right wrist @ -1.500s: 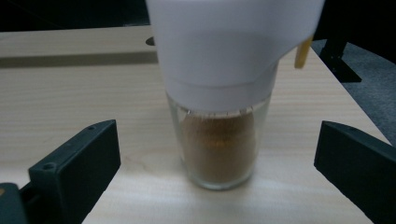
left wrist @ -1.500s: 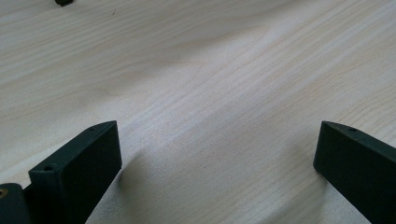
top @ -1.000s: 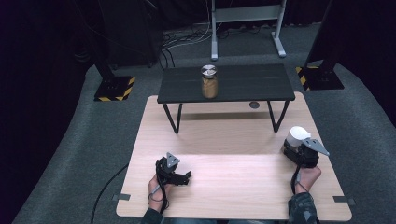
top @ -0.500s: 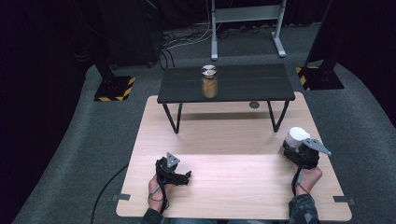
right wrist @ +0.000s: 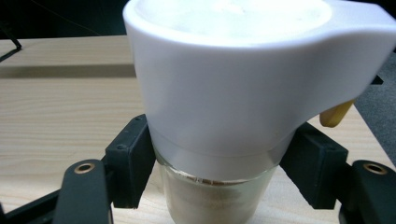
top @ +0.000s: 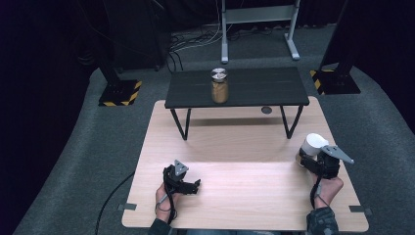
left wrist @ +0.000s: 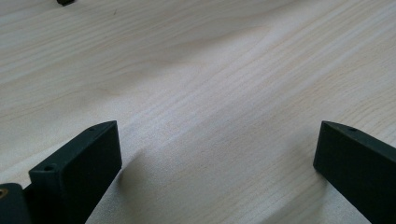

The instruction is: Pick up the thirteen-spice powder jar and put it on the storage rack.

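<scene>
Lift under way: your right gripper, fingers clamped on the white-lidded jar, has raised it slightly off the bench (left gripper open, idle), so carrying comes next.

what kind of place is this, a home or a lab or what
Probably a lab or recording studio, not a home: dark curtained surroundings, hazard-striped stand bases on grey carpet, loose cables, and a bare wooden table carrying a small black bench.
</scene>
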